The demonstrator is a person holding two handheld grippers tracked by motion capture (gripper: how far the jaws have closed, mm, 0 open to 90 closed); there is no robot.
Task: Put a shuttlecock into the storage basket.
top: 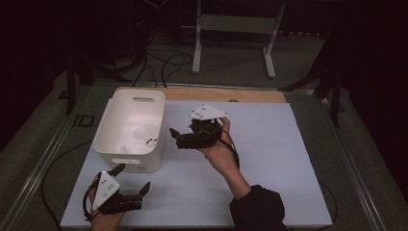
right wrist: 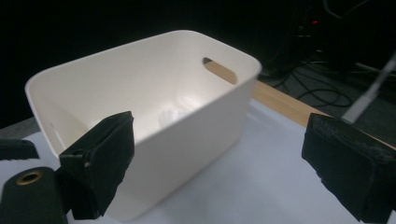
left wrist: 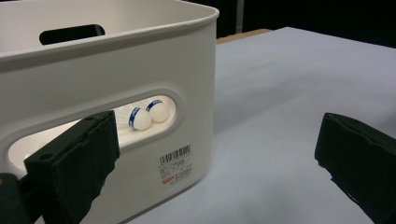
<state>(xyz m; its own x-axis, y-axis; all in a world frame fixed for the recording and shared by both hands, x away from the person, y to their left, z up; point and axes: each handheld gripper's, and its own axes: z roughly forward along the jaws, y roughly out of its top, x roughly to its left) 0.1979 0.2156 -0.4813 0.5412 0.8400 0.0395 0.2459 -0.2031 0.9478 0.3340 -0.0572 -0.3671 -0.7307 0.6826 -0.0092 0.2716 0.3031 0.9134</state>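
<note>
Both grippers released, nothing held. Left gripper (top: 132, 190) sits by bin (top: 111, 144) near corner, right gripper (top: 175, 137) beside its rim. Shuttlecocks (left wrist: 145, 115) lie inside bin on desk (top: 269, 159). Risk: fingers clip rim, bin slides.

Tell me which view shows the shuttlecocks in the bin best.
The left gripper view: through the bin's handle slot, two shuttlecocks show white cork tips with blue bands. The right gripper view gives a blurred white patch on the bin floor. The high view shows faint pale shapes inside.
</note>
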